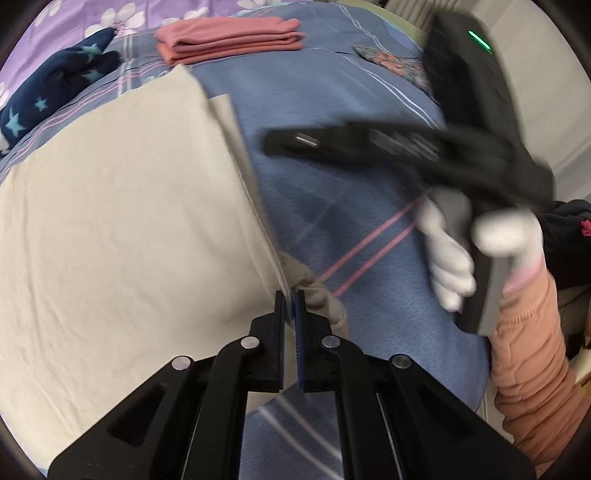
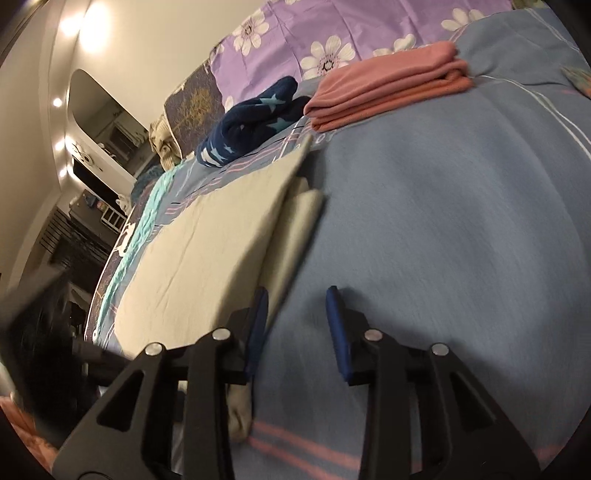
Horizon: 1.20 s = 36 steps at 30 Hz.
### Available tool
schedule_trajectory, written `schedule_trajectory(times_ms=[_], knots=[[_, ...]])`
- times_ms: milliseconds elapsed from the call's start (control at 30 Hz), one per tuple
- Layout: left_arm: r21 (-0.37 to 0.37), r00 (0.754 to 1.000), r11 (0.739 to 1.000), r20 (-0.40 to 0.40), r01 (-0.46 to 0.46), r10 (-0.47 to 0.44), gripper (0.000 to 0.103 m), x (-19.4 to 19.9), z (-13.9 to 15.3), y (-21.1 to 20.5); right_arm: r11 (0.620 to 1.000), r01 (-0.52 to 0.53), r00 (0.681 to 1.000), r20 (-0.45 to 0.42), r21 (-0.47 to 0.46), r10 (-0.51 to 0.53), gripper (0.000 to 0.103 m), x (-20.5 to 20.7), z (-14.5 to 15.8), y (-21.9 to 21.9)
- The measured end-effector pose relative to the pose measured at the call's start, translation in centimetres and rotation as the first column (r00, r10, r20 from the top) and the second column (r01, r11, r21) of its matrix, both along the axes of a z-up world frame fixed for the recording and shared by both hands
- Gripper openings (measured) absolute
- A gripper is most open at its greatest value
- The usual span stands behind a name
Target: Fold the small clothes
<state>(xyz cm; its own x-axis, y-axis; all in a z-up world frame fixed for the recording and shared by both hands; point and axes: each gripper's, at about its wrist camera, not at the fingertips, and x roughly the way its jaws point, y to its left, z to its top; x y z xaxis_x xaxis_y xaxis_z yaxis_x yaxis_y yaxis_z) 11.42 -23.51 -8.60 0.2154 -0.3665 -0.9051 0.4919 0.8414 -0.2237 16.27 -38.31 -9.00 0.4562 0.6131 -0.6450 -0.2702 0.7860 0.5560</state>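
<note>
Beige garment spread flat on blue bedspread. Left gripper clamped on its near edge. Right gripper jaws apart over bare bedspread, nothing between. Folded pink cloth and star-print navy piece further back.

A blue bedcover with pink and white stripes spreads across the bed; behind it lies a purple sheet with white flowers; off to the left, past the bed's edge, a white arched mirror hangs on the wall, ringed by round lights.
</note>
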Motion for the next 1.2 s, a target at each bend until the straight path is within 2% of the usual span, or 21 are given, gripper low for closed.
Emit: schedule_trajectory(times_ms=[200, 233, 267, 367, 433, 533, 600, 633, 700, 733, 800, 900, 1000, 1100, 1133, 1167, 1200], knots=[[0.028, 0.999, 0.999, 0.007, 0.046, -0.046, 0.006, 0.0, -0.6, -1.4, 1.0, -0.016, 0.999, -0.048, -0.009, 0.016, 0.03, 4.4, -1.0, 2.2], [0.026, 0.999, 0.998, 0.007, 0.053, -0.053, 0.004, -0.1, -0.7, -1.5, 1.0, -0.009, 0.999, -0.051, 0.004, 0.009, 0.025, 4.8, -1.1, 2.3], [0.016, 0.998, 0.998, 0.003, 0.061, -0.061, 0.003, -0.6, -0.6, -1.5, 1.0, 0.008, 0.998, -0.056, 0.023, -0.007, 0.003, 5.2, -1.1, 2.2], [-0.046, 0.993, 0.992, -0.02, 0.114, -0.115, 0.002, -1.4, -0.2, -1.2, 0.994, 0.048, 0.999, -0.011, 0.102, -0.047, 0.002, 4.9, 0.1, 1.9], [-0.018, 0.989, 0.989, 0.008, 0.146, -0.146, 0.002, -1.8, -0.3, -1.9, 0.995, 0.076, 0.997, 0.03, 0.064, -0.078, 0.002, 4.9, 0.7, 2.0], [-0.032, 0.989, 0.989, -0.008, 0.144, -0.145, 0.001, -1.4, -0.8, -2.0, 0.994, 0.109, 0.994, -0.008, -0.008, -0.109, 0.002, 6.4, -1.3, 2.2], [-0.067, 0.989, 0.987, -0.019, 0.147, -0.149, 0.001, -1.4, -0.8, -1.6, 0.991, 0.115, 0.992, -0.051, 0.061, -0.112, 0.002, 6.5, -2.5, 1.2], [-0.111, 0.986, 0.981, -0.026, 0.158, -0.162, 0.002, -1.7, -0.5, -1.4, 0.989, 0.122, 0.992, -0.053, 0.089, -0.118, 0.002, 6.2, -2.3, 0.6], [-0.178, 0.983, 0.969, -0.038, 0.172, -0.181, 0.003, -1.7, 0.0, -0.9, 0.987, 0.146, 0.989, -0.021, 0.061, -0.145, 0.011, 5.0, -1.0, -0.7], [-0.222, 0.98, 0.959, -0.047, 0.178, -0.192, 0.003, -1.8, 0.6, -0.7, 0.987, 0.155, 0.988, 0.006, 0.031, -0.156, 0.011, 4.3, -0.2, -1.3], [-0.231, 0.983, 0.956, -0.007, 0.179, -0.186, 0.008, -2.2, 2.0, 0.0, 0.989, 0.143, 0.988, 0.045, 0.026, -0.144, 0.011, 2.0, 1.2, -2.2], [-0.21, 0.987, 0.965, 0.067, 0.155, -0.144, 0.015, -2.4, 3.6, 2.2, 0.995, 0.083, 0.993, 0.074, 0.052, -0.087, 0.011, -2.3, 2.4, -2.9], [-0.176, 0.994, 0.982, 0.09, 0.075, -0.06, 0.018, -2.4, 3.3, 5.1, 1.0, -0.028, 0.993, 0.117, 0.008, 0.027, 0.011, -7.2, 3.4, -0.6], [-0.048, 0.995, 0.999, 0.099, -0.009, 0.014, 0.021, -2.1, 0.8, 6.9, 0.988, -0.153, 0.977, 0.146, -0.027, 0.156, 0.013, -11.8, 2.7, 2.4], [-0.011, 0.996, 1.0, 0.093, -0.016, 0.017, 0.021, -2.3, -0.3, 7.0, 0.986, -0.16, 0.976, 0.14, -0.053, 0.166, 0.016, -12.4, 2.2, 3.3], [-0.016, 0.995, 1.0, 0.102, -0.015, 0.017, 0.021, -2.6, -0.9, 7.3, 0.982, -0.136, 0.982, 0.11, -0.133, 0.151, 0.018, -12.9, 0.9, 4.4], [-0.026, 0.992, 1.0, 0.126, -0.015, 0.019, 0.022, -2.6, -0.9, 7.8, 0.972, -0.105, 0.99, 0.069, -0.212, 0.122, 0.014, -12.9, -0.4, 5.1]])
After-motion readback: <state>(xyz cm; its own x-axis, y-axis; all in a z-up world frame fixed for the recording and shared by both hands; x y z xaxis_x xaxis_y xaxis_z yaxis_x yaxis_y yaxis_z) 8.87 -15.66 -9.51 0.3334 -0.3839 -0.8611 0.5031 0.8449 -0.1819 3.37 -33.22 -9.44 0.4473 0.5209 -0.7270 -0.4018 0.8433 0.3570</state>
